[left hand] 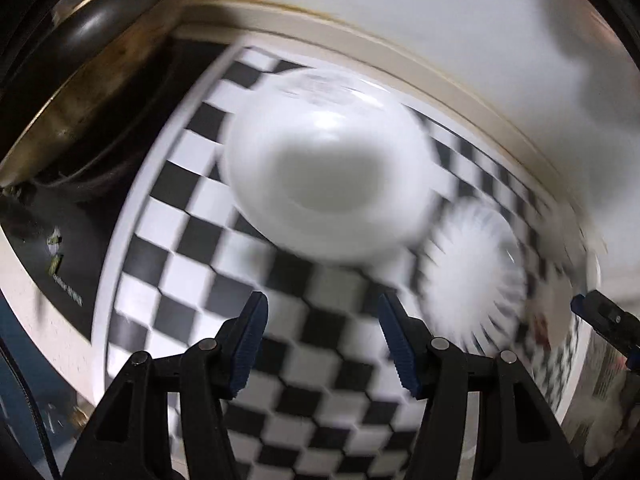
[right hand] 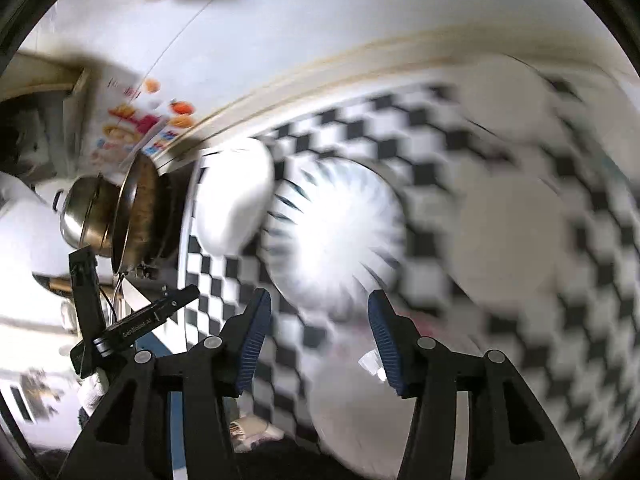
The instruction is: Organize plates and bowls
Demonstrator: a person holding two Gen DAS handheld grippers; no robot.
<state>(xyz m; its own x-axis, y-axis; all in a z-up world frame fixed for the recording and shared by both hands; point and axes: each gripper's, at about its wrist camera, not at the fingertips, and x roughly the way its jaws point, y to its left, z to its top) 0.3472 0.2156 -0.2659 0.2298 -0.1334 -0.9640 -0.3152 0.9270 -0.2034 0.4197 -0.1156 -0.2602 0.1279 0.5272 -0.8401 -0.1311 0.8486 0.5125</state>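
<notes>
Both grippers stand half open and empty above the checkered cloth (left hand: 192,248). White bowl (left hand: 328,176) lies straight ahead of the left gripper (left hand: 322,344); ribbed bowl (right hand: 336,232) ahead of the right gripper (right hand: 318,340), touching the white one.

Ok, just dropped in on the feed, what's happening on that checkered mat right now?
A person is working with two handheld grippers over the checkered mat, and the views are motion-blurred. The left gripper and right gripper are both open with nothing between their fingers. On the mat, a plain white bowl sits beside a ribbed white dish; whether they touch is unclear. Metal pots stand off the mat's edge.
</notes>
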